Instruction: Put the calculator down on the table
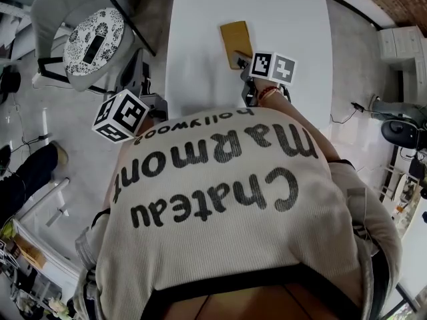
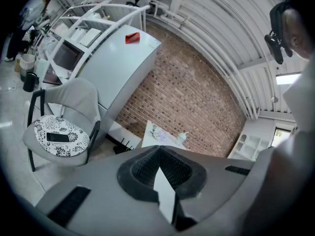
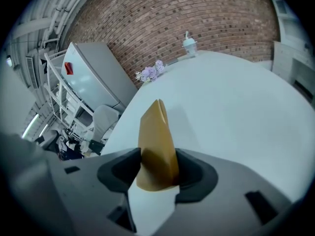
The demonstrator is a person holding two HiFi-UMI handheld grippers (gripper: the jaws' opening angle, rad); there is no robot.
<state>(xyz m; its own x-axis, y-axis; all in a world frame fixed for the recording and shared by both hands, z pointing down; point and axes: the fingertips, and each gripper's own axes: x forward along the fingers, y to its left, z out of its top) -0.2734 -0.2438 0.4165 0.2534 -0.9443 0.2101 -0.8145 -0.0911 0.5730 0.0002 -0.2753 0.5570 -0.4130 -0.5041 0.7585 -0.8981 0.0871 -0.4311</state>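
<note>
Right now I am keeping my right gripper [image 3: 156,178] tipped down over the white table [image 3: 231,112]. Its jaws are standing spread wide, with the near end of the calculator [image 3: 156,141] sitting between them. The pads are lying just beside its two sides. I am not seeing them bite in, so I am judging the hold as slack, not a pinch.

In the head view the calculator is lying toward 12 o'clock from that gripper, near the table's middle line, with its long side running away from me. It is looking down on the tabletop, or very nearly so, but I am not able to tell whether its whole underside is resting there.

I am reading it as a tan, flat, slim thing. A line is splitting its far tip, which may be the seam of a folding cover, though I am not sure. I am expecting it to be light and stiff, with a smooth skin that could slide between the pads. I am also guessing that the keys and display would not like a drop or a hard squeeze. If I am taking hold again, I am favouring the short near end, pads on opposite sides, squeezing gently and low to the table.

My left gripper [image 2: 158,156] is hanging off the table's edge at about 8 o'clock from the calculator, its jaws pressed together on nothing.
</note>
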